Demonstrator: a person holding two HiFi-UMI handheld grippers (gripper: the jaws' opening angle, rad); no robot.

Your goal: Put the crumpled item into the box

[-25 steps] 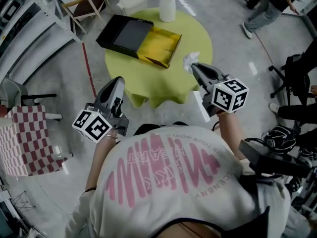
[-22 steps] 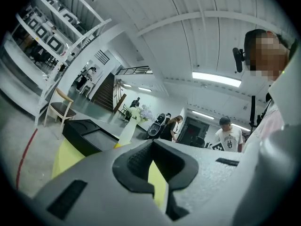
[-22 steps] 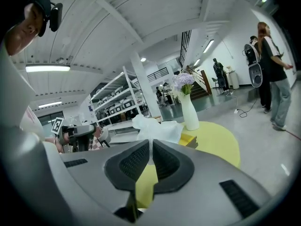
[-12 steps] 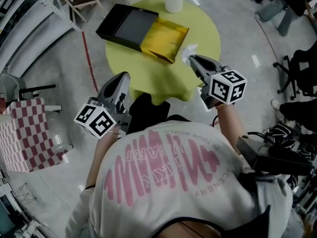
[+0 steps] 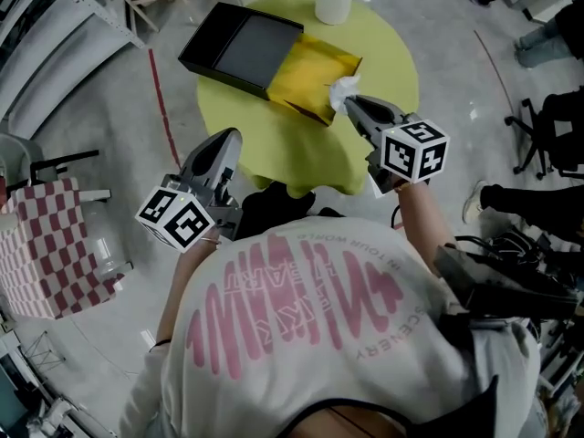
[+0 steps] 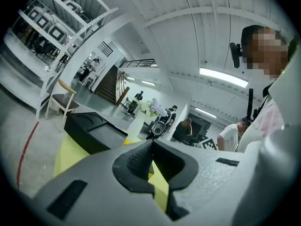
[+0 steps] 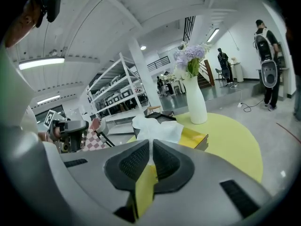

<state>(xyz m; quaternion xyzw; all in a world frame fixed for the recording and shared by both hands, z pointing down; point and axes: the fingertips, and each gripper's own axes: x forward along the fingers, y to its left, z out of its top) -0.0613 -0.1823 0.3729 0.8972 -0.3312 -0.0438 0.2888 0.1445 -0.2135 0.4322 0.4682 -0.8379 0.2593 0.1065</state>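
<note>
In the head view, the right gripper (image 5: 352,109) carried the crumpled item (image 5: 344,89), a white wad, at its tips, right at the near right edge of the gold box (image 5: 308,73) on the desk (image 5: 274,144). The box lay just beyond and left of the jaws, its long axis running on far-left into a black sleeve (image 5: 239,44). The left gripper (image 5: 228,142) hung well apart by the desk's near edge, so my right hand was plainly the nearer one.

In the left gripper view, the left gripper (image 6: 151,147) had its jaws together with nothing between them.

In the right gripper view, the right gripper (image 7: 150,147) had its jaws narrow, pinched on the crumpled item (image 7: 155,126), with the box (image 7: 195,136) directly behind it. I judged that a short reach forward was needed before letting go.
</note>
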